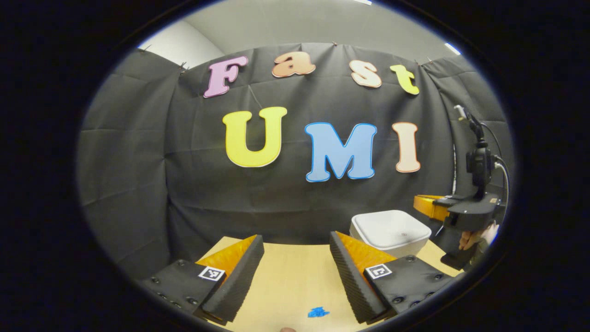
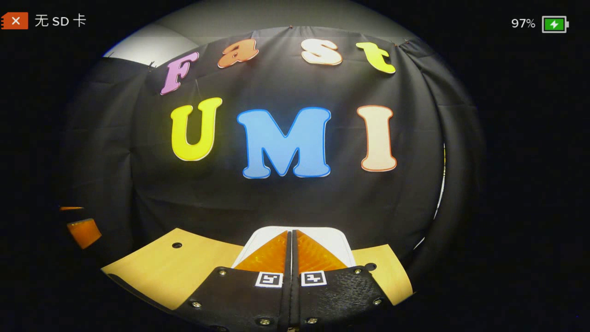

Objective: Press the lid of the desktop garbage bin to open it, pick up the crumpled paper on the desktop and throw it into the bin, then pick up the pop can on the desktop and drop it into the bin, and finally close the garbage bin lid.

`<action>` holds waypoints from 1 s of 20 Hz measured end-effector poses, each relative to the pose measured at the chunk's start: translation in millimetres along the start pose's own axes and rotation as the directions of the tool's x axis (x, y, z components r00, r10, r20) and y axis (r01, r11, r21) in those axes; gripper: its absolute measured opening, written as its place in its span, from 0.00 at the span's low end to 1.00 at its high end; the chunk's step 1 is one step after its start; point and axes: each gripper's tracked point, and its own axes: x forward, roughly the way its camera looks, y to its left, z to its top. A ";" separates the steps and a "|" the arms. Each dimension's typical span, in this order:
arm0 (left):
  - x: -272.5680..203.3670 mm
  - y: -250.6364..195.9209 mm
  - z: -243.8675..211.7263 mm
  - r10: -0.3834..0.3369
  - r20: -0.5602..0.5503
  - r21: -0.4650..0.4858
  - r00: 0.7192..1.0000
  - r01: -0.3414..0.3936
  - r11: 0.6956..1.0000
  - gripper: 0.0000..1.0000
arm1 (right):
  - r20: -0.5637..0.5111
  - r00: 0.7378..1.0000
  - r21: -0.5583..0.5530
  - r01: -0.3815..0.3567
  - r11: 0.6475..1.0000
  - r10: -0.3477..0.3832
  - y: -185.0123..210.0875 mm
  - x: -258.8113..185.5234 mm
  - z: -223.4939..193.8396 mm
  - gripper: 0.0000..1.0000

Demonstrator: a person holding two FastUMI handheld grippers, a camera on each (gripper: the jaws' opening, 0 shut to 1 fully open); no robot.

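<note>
Left gripper view, read from left to right: my left tongs (image 1: 295, 267) stand wide open and empty, their two fingers spread over the bare pale desk (image 1: 290, 281). A small blue mark (image 1: 318, 312) lies on the desk between them, nearer the right finger. Further right sits the white bin (image 1: 391, 230), its lid down and flat, close to the back cloth. At the far right edge my right tongs (image 1: 426, 207) reach in toward the bin from the side, with my hand (image 1: 472, 240) under the body of the tool.

Right gripper view, left to right: an orange part of my left tongs (image 2: 83, 232) shows at the left rim; the desk (image 2: 170, 272) runs across, with a small round hole in it; in the middle my right tongs (image 2: 291, 251) are closed, finger against finger, holding nothing, and the bin lid (image 2: 336, 240) lies directly beyond and beneath their tips. Whether the tips already touch the lid I cannot tell.

Judgement: the lid looks like smooth, rigid plastic on a light bin, so I would press straight down near its centre with the closed tips, gently, lest the bin slide on the desk. The paper should be soft and nearly weightless; the can light, thin-walled, smooth and round, best taken across its middle.
</note>
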 end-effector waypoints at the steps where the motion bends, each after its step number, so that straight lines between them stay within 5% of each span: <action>1: 0.6 2.8 -1.6 0.004 -0.004 -0.002 1.000 -0.004 1.000 0.95 | -0.022 1.000 0.004 0.000 1.000 0.000 0.1 4.1 -9.3 0.00; 9: 7.9 9.3 -6.4 0.014 -0.011 0.000 1.000 -0.014 1.000 0.95 | -0.185 0.983 0.038 -0.003 0.999 0.010 5.2 21.1 -74.6 0.00; 20: 21.8 -5.6 -8.8 -0.025 -0.005 0.008 1.000 0.025 1.000 0.95 | -0.114 0.993 0.087 0.027 0.996 -0.017 5.3 21.5 -75.5 0.01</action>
